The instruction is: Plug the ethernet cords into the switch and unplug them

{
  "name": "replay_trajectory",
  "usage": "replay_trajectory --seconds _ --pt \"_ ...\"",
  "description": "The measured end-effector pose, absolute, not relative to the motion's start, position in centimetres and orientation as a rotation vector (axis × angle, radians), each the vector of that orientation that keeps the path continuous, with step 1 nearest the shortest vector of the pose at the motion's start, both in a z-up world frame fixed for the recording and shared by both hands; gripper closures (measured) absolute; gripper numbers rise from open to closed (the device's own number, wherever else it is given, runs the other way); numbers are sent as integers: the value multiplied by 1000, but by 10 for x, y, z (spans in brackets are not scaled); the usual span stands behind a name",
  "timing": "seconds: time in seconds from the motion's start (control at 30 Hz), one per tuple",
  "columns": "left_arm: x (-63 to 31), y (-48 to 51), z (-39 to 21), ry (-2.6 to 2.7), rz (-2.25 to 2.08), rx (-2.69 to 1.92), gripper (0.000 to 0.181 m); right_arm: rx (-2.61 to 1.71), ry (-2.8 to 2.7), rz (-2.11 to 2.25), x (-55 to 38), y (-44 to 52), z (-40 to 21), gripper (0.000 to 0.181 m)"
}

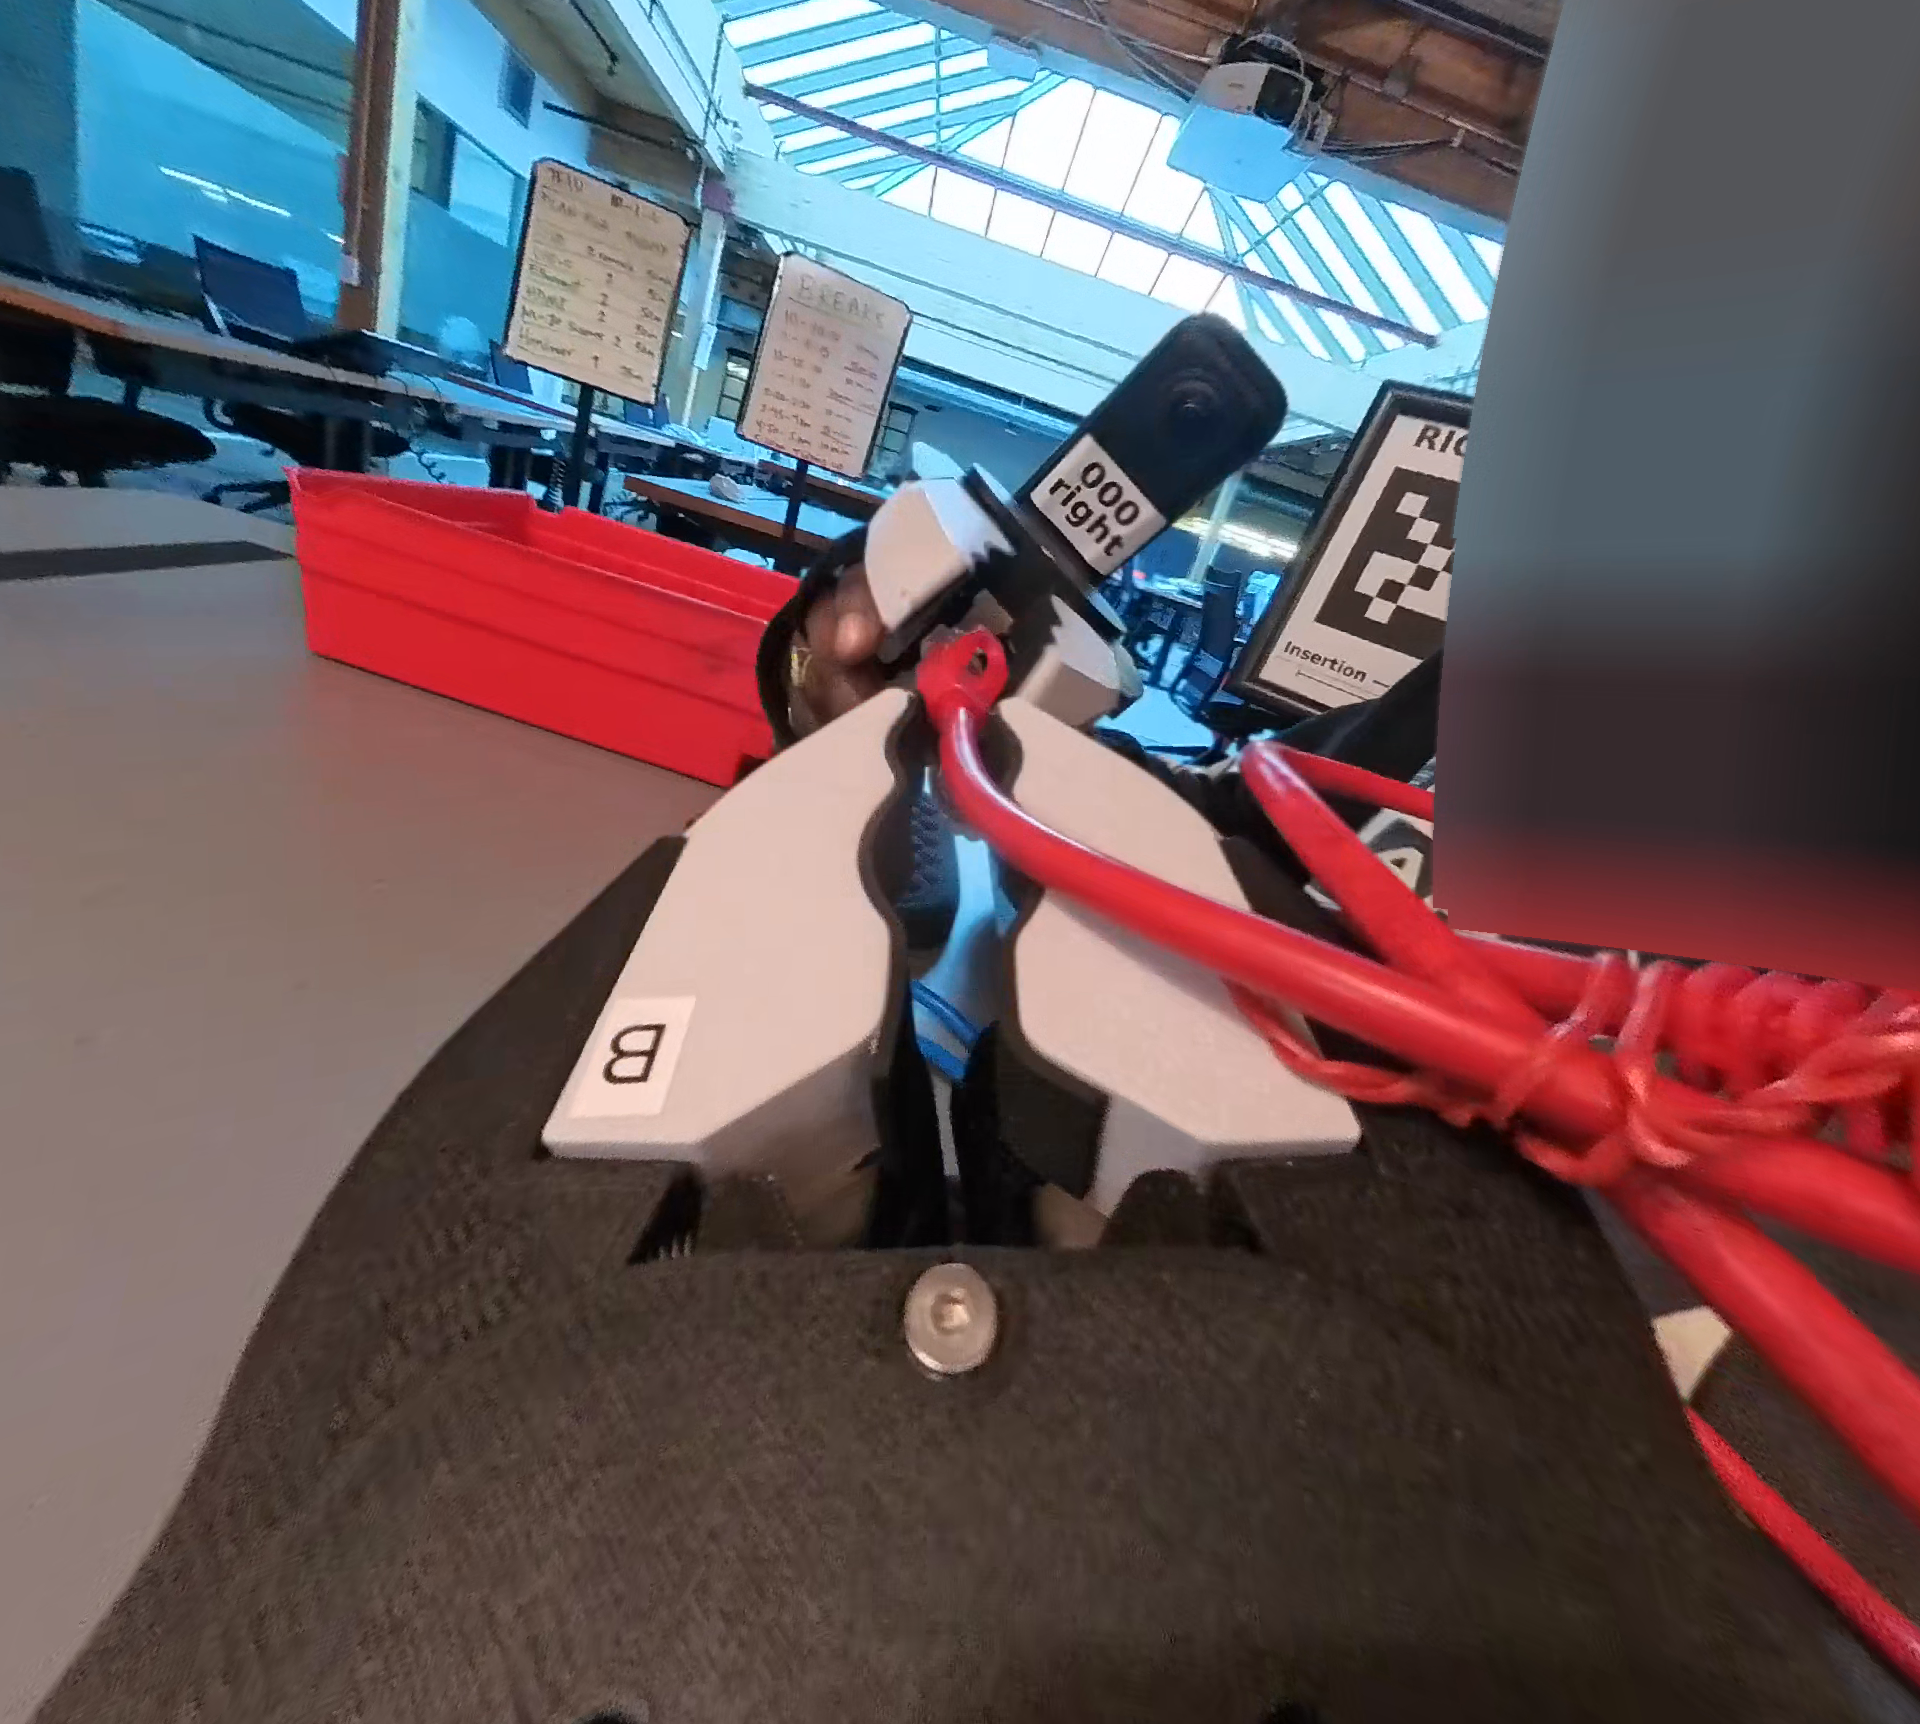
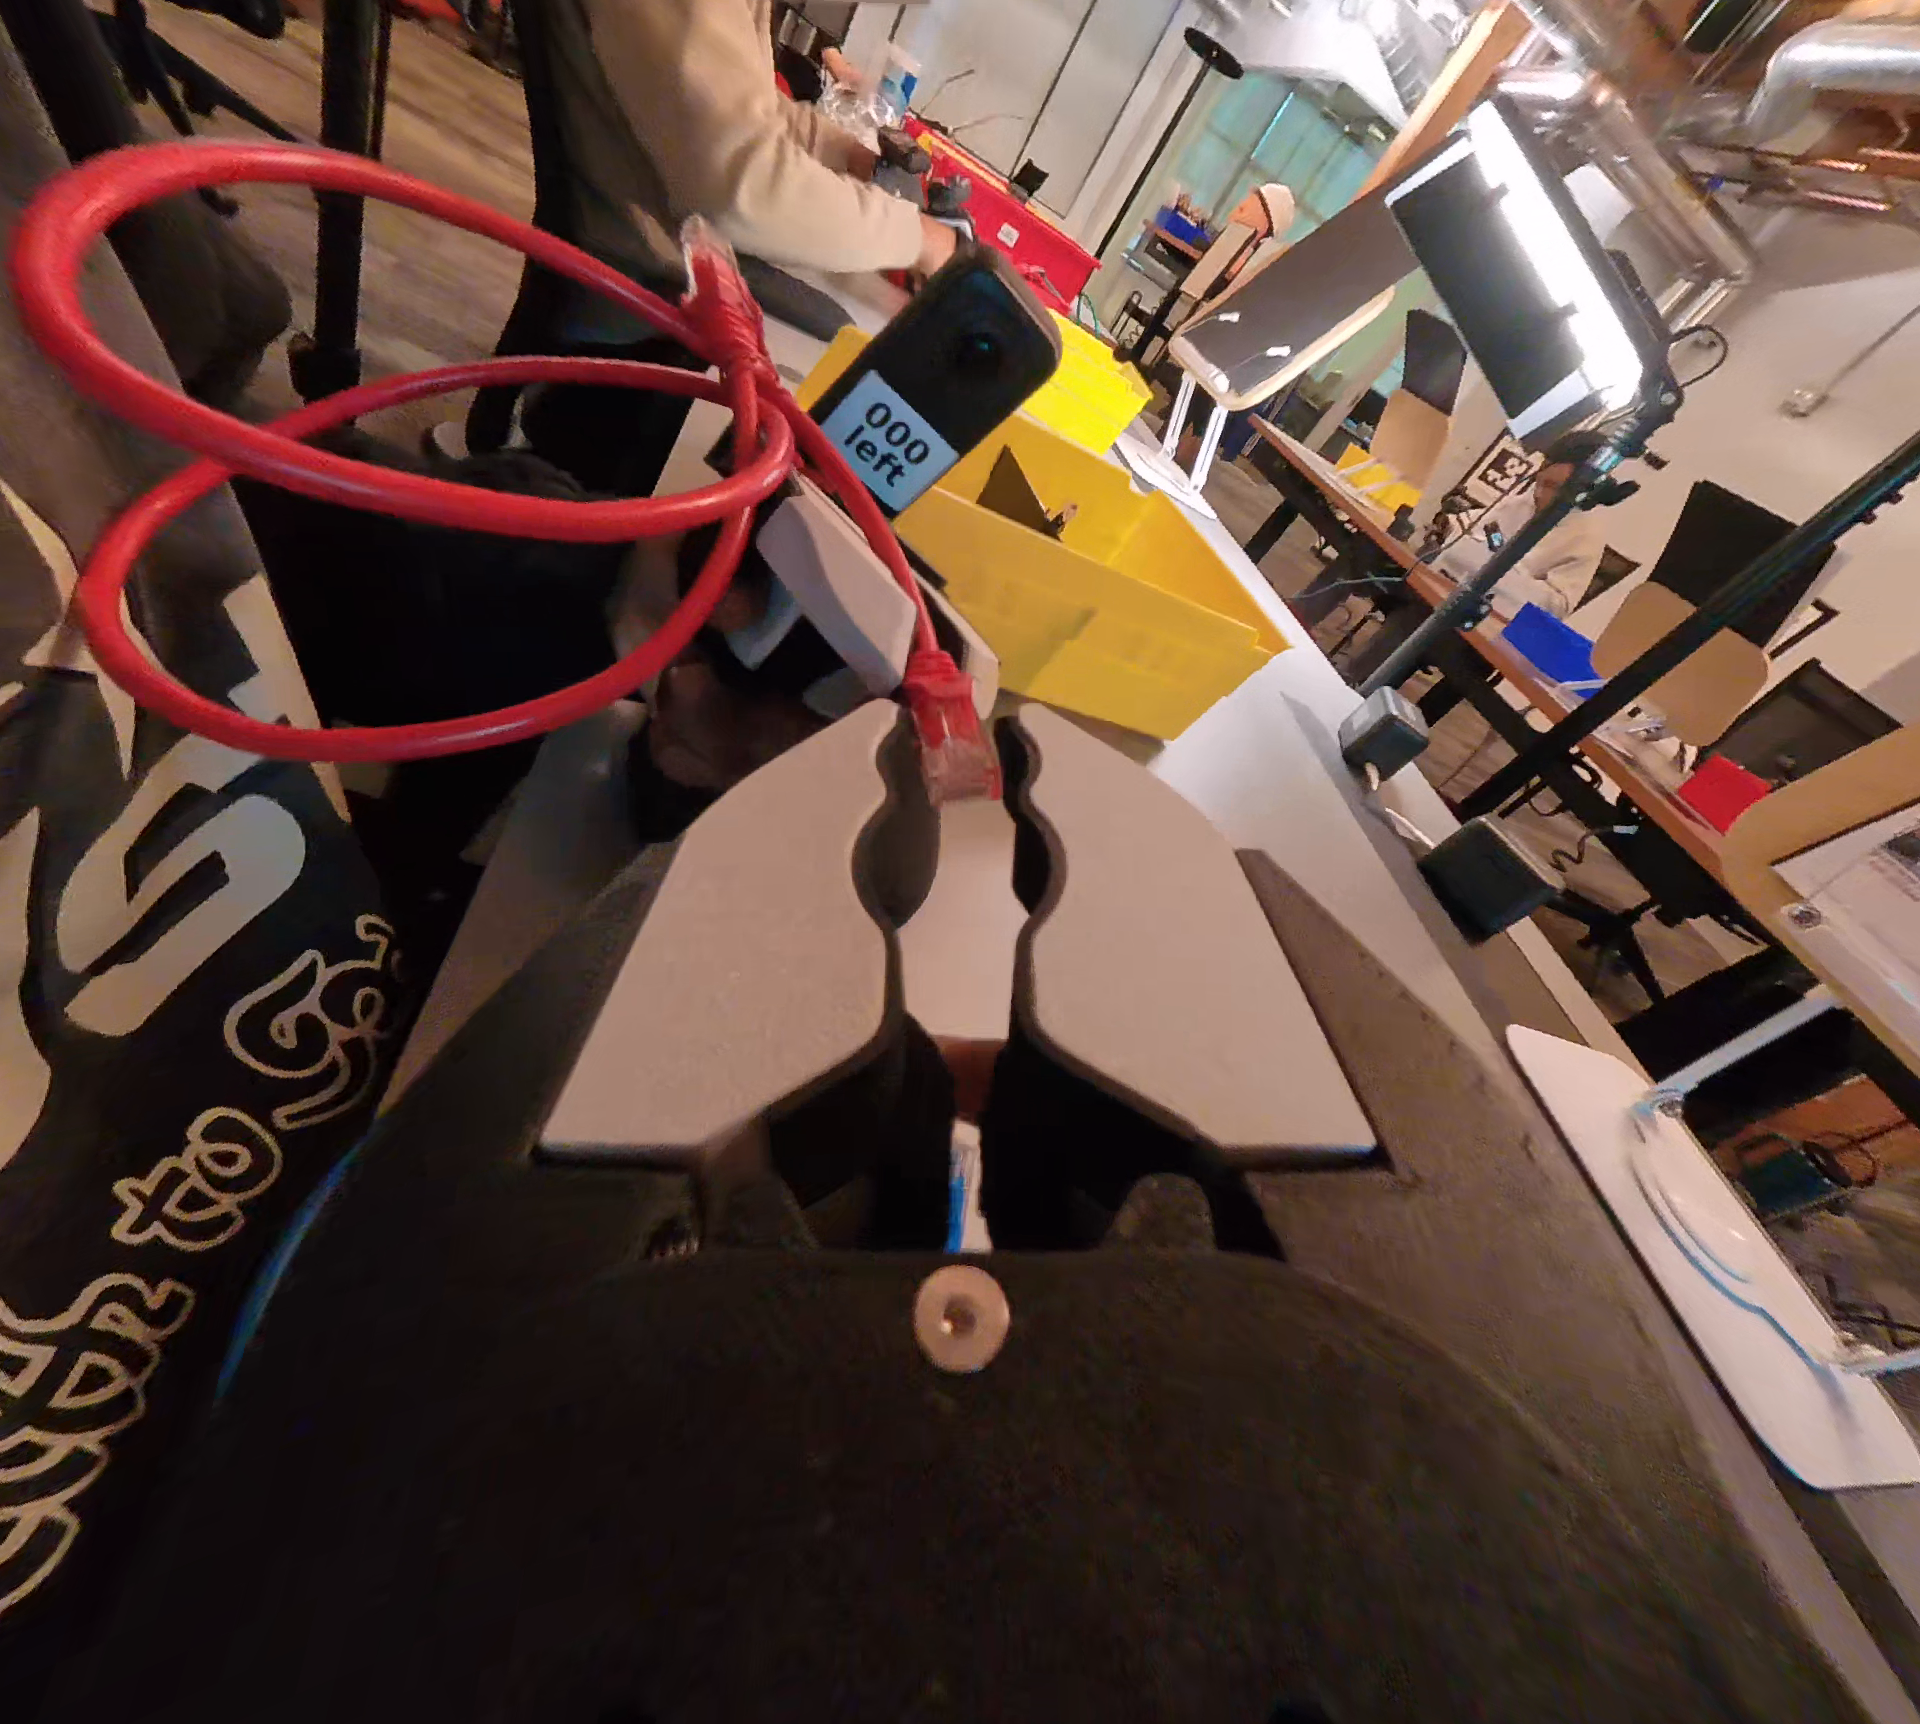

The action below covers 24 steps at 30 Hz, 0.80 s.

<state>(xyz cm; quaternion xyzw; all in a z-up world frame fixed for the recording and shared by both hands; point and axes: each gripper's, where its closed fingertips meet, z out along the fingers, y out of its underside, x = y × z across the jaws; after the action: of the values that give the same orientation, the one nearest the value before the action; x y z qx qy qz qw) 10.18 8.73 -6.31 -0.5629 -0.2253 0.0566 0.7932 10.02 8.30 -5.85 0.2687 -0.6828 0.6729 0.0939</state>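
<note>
Grey table (image 1: 260, 843) with red bin (image 1: 520, 594) at the far edge in left wrist view; yellow bin (image 2: 1091, 573) in right wrist view. Red ethernet cord (image 1: 1195, 916) is coiled, tied with a twist wire, held up between both grippers. Left gripper (image 1: 951, 708) tips pinch the cord near one end. Right gripper (image 2: 956, 739) sits narrow on the cord's plug (image 2: 951, 729); firm grip can't be confirmed. Switch not visible

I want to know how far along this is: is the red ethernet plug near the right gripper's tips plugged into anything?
No, it is out. The plug hangs bare in the air at the right gripper, no switch around it.
</note>
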Motion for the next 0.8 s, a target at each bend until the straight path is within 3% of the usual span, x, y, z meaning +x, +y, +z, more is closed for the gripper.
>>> replay_trajectory --seconds 0.17,0.3,0.6,0.8 --pt "100 87 -71 -473 160 -1243 170 715 -2211 2062 99 83 -73 169" --pt "95 83 -75 -438 364 -1265 154 538 -2451 2226 98 86 -85 169" --pt "99 96 -87 -345 449 -1413 156 380 -2659 2380 97 88 -91 169" --pt "97 98 -92 -367 433 -1443 170 421 -2692 2301 100 92 -94 169"
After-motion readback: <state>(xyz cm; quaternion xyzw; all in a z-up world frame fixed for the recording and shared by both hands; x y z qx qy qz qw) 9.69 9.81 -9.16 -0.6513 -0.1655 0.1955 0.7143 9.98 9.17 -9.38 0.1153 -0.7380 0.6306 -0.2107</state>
